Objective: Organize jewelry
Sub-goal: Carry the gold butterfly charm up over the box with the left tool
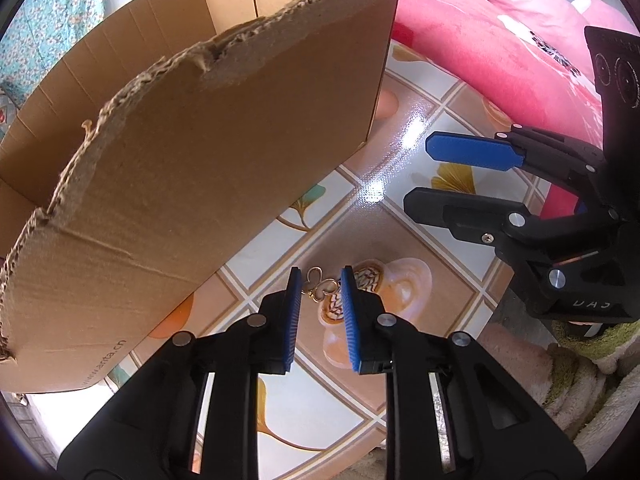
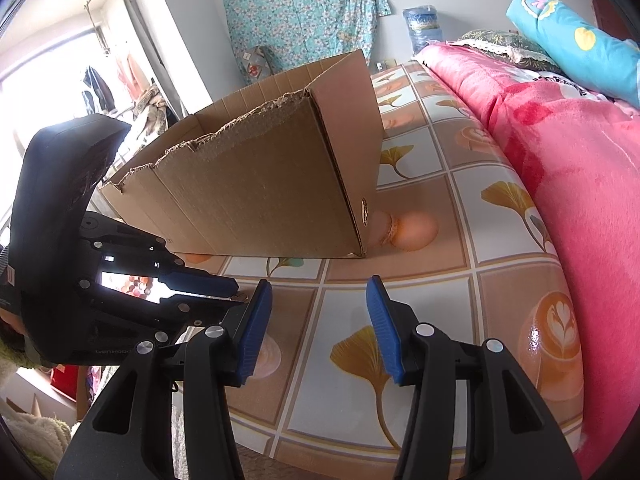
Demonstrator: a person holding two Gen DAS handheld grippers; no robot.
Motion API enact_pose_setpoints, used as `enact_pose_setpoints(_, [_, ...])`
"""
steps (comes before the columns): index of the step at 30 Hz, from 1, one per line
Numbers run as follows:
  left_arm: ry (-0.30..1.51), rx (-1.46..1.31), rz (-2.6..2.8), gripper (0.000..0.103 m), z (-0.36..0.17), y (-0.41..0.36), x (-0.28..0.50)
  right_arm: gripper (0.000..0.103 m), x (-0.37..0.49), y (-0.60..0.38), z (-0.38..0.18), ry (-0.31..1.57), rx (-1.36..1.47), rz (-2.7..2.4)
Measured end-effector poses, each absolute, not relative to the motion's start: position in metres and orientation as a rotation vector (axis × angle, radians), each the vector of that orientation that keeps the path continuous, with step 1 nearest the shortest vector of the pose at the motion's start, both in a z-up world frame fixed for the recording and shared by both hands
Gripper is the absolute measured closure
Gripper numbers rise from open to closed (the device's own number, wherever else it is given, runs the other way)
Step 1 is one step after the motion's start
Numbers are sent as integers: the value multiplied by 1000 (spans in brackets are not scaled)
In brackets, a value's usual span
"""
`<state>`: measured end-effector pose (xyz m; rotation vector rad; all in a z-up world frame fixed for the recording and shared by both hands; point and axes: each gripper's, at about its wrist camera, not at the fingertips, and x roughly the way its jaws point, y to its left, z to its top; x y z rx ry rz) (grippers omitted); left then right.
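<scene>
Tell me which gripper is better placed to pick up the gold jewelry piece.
Left. The left gripper has its open fingers on either side of the gold jewelry piece on the tablecloth. The right gripper is open over bare cloth, off to the side, nothing between its fingers.

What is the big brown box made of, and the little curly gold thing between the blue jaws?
The big brown open-topped box looks like corrugated cardboard, matte: its torn top edge shows the wavy inner layer. The small curly gold-coloured jewelry piece looks like thin polished metal, since its loops shine; real gold or plating cannot be told. It sits between the left gripper's parted jaws.
</scene>
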<state>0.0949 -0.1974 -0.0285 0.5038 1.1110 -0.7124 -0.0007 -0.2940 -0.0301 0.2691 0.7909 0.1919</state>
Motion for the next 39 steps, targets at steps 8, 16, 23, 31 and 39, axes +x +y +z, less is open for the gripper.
enact_pose_setpoints(8, [1115, 469, -708, 84, -26, -184, 97, 55, -2, -297, -28, 783, 275, 185])
enact_pose_setpoints(16, [1091, 365, -649, 84, -12, -147, 89, 55, -7, -289, -20, 782, 252, 186])
enact_pose_setpoints(23, [1049, 229, -516, 84, 5, -84, 72, 55, -1, -251, -13, 791, 236, 276])
enact_pose_setpoints(31, [990, 118, -372, 84, 18, -14, 60, 55, 32, -176, -20, 869, 238, 458])
enact_pose_setpoints(39, [957, 40, -280, 84, 14, 40, 51, 63, 59, -109, -26, 943, 139, 541])
